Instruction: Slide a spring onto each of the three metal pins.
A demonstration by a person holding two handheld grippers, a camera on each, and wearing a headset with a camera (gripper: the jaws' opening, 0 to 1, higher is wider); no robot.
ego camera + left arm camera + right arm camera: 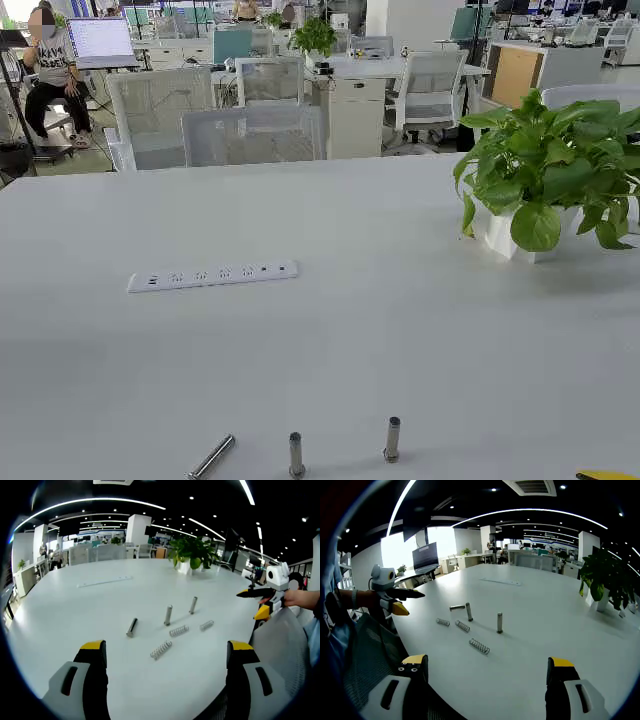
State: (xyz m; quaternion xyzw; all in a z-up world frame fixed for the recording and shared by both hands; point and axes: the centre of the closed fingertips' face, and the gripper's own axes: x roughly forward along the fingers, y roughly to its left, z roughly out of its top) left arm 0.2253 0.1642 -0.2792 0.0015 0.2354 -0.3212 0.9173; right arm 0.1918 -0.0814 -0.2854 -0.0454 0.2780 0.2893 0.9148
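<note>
Left gripper view: nearest spring (161, 650) lies at twelve o'clock from the left gripper (166, 645) and its open, empty jaws, pointing toward two o'clock.

The lying pin (211, 458) was cut by the head view's bottom edge. So was a yellow tongs tip (606, 475).

your headset looks forward and down across the table (400, 350), with the pins (296, 455) at its bottom edge. the two hand-held cameras sit low at the near rim, left and right, facing inward, and share pins, springs (179, 630) and plant (192, 552).
</note>
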